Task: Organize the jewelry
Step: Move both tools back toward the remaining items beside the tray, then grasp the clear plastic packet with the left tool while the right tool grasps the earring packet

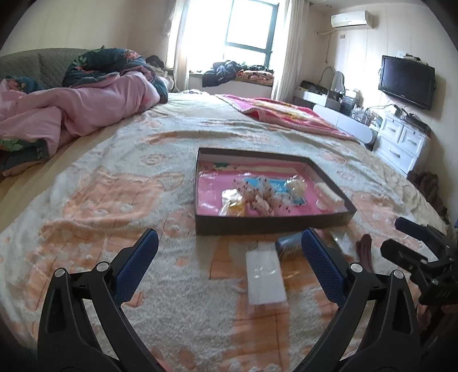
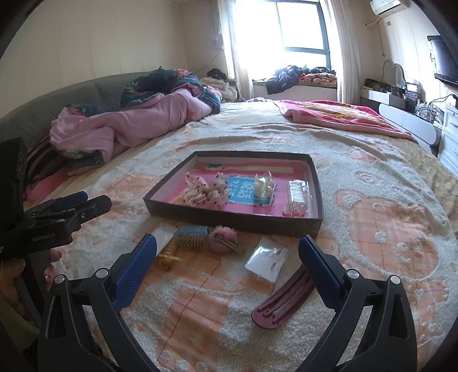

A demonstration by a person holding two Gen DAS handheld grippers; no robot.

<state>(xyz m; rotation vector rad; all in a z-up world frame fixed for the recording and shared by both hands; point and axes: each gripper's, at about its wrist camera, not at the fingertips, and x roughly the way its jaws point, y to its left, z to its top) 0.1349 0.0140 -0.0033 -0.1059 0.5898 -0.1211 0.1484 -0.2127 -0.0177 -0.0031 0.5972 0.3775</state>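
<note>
Our dark tray [image 2: 313, 183] on the bed holds a spotted scrunchie [image 2: 206, 190] and clear packets [image 2: 264, 183]; both our left claw [image 1: 229, 243] and right claw [image 2: 227, 249] gape wide, holding nothing.

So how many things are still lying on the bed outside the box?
5, maybe more hidden: a white card and maroon clip near the right fingers, a pink puff, a blue comb, an orange coil.

Bright daylight floods through the far window [image 1: 248, 27] onto a wide bed [image 1: 114, 183] with a crumpled pink quilt [image 1: 86, 106] at left, while a wall television [image 1: 406, 81] hangs above white drawers [image 1: 400, 140] at right.
</note>
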